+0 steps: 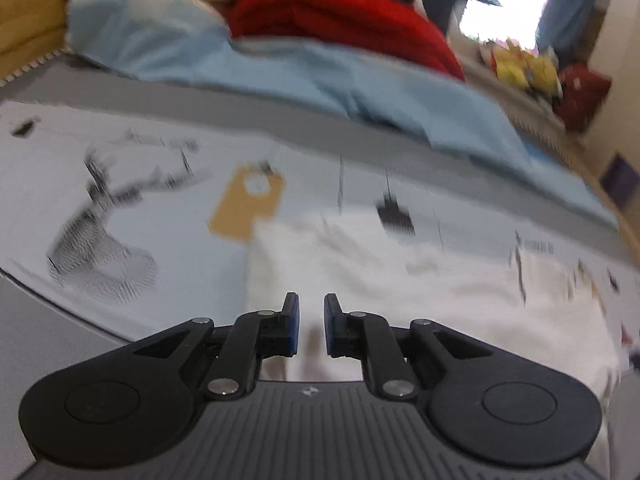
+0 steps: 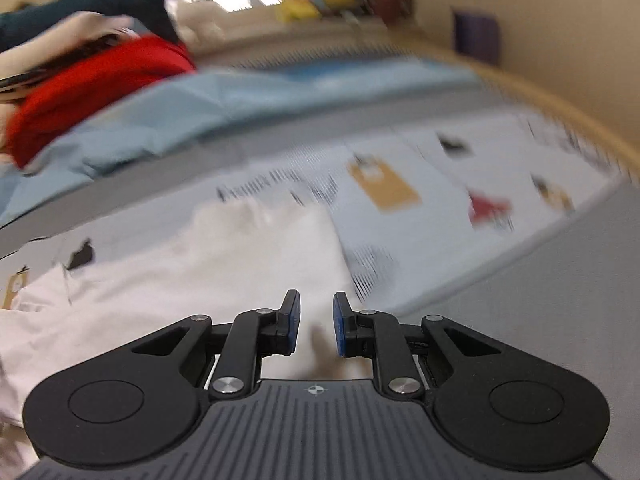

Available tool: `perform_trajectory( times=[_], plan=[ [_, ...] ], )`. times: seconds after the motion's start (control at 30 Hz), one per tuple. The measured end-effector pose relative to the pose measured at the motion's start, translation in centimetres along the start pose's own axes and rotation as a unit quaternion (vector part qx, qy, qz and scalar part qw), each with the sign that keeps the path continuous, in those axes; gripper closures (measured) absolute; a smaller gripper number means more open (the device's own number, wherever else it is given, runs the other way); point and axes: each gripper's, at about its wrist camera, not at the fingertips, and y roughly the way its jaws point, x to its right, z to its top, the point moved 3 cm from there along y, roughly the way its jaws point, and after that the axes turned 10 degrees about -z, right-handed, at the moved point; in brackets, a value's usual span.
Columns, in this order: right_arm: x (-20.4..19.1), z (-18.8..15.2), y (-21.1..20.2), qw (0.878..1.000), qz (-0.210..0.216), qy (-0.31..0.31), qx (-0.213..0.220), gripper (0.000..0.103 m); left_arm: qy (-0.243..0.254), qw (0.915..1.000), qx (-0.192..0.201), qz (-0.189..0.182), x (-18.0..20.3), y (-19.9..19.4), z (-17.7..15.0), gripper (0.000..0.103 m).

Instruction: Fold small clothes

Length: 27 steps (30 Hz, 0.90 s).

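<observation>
**White garment flat on the printed sheet, both grippers above it with nothing held**

The white garment (image 1: 400, 280) lay spread on a pale printed sheet (image 1: 140, 184) near the front of the bed, with a light blue cloth (image 1: 320, 76) beyond it and a red garment (image 1: 340, 12) heaped at the far side. A tan printed patch (image 1: 248, 204) on the sheet sat just past the garment's far left corner.

The left gripper (image 1: 311, 330) hung over the garment's near left part, its jaws parted by a narrow gap and no cloth between the pads. The right gripper (image 2: 316, 330) hung over the near right edge, next to bare sheet (image 2: 400, 168), its jaws a little wider apart and likewise released. (Both views were smeared, so fine creases could not be read.)

In my judgement the work stood between folds: the piece appeared laid out, possibly once folded, and no edge was in hand. The next move would call for each gripper to drop onto a near corner, pinch a single layer cleanly, and carry it across without dragging the rest.
</observation>
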Motion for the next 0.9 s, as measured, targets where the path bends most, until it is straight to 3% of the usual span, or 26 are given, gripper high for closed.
perform_trajectory(
  times=[0.07,0.1,0.17,0.2,0.3,0.33,0.43,0.47,0.53,0.7,0.83,0.9],
  plan=[
    [-0.2,-0.6,2.1,0.999,0.007,-0.006,-0.031,0.083,-0.016,0.9983,-0.056,-0.001,-0.7,2.1,-1.7,0.090],
    [-0.1,-1.3,3.6,0.998,0.004,-0.011,-0.068,0.081,-0.019,0.9957,-0.090,0.012,-1.1,3.1,-2.7,0.091],
    [0.6,-2.5,5.2,0.994,-0.006,0.001,-0.112,0.082,0.006,0.9965,-0.081,0.018,-0.5,3.0,-2.8,0.091],
    [0.8,-2.5,5.1,0.994,-0.007,0.008,-0.111,0.082,0.014,0.9958,-0.086,0.025,-0.2,2.9,-2.5,0.089],
    [0.0,-1.7,4.1,0.998,0.005,-0.028,-0.056,0.079,0.007,0.9983,-0.055,0.020,-0.1,1.6,-1.4,0.088],
    [-0.1,-2.0,4.4,0.997,0.003,-0.041,-0.058,0.078,0.001,0.9984,-0.052,0.020,-0.3,1.5,-1.3,0.088],
    [1.4,-3.2,5.3,0.993,-0.014,-0.009,-0.115,0.077,-0.017,0.9936,-0.106,0.037,-1.4,2.2,-2.8,0.086],
    [1.8,-2.9,4.7,0.993,-0.014,0.003,-0.115,0.076,-0.018,0.9944,-0.099,0.032,-1.4,1.7,-2.9,0.086],
    [1.8,-2.2,3.2,0.995,-0.010,-0.010,-0.094,0.076,-0.004,0.9945,-0.098,0.038,-0.4,0.6,-2.8,0.085],
    [1.1,-0.4,-3.6,0.996,0.026,-0.082,-0.001,0.074,0.083,0.9954,-0.035,0.032,3.2,-5.2,-2.6,0.069],
    [3.2,1.0,-9.9,0.995,0.051,-0.060,0.056,0.069,0.118,0.9927,-0.019,0.016,5.5,-9.7,-4.1,0.065],
    [4.1,1.1,-12.5,0.994,0.061,-0.052,0.069,0.066,0.127,0.9918,-0.004,0.015,6.4,-12.5,-4.9,0.057]
  ],
)
